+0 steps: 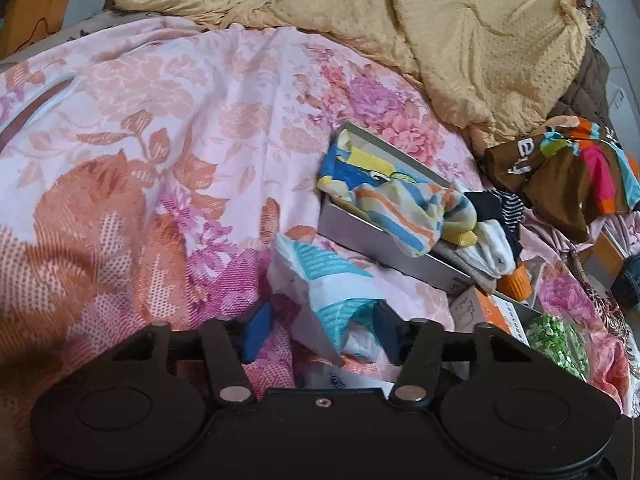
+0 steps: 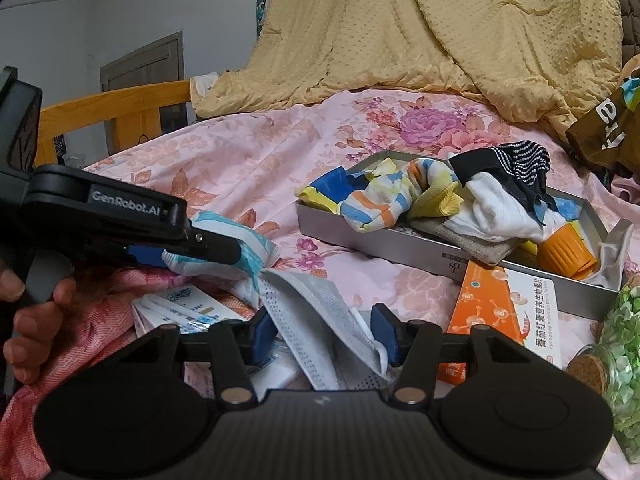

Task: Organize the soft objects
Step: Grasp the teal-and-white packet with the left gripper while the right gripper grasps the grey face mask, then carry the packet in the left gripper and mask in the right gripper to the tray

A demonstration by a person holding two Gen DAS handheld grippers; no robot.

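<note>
**Two grippers over face masks on a flowered bedspread**

The left gripper (image 1: 320,326) has a white and teal patterned mask packet (image 1: 320,280) between its blue pads. In the right wrist view the same gripper (image 2: 200,250) reaches in from the left with the packet (image 2: 244,248) pinched at its tip, the crinkled wrapper bulging out past the fingers; it is clamped on the packet. A hand (image 2: 36,312) holds its grip below.

The right gripper (image 2: 324,334) straddles a grey-white face mask (image 2: 312,312), pleated and dotted with small perforations, lying crumpled and half folded on the pink floral bedspread (image 2: 248,152). Its blue pads stand at either side of the mask; whether they press on it I cannot tell. More flat white packets (image 2: 180,304) lie just beside it to the left.

Beyond, a shallow metal tray (image 2: 400,248) holds a heap of soft things: a striped sock (image 2: 372,204) in blue, orange and yellow, a white cloth (image 2: 500,208), and a black piece with white dots (image 2: 516,164). An orange box (image 2: 496,308) lies against the tray's near wall. A yellow quilt (image 2: 440,40) is bunched up behind.
</note>
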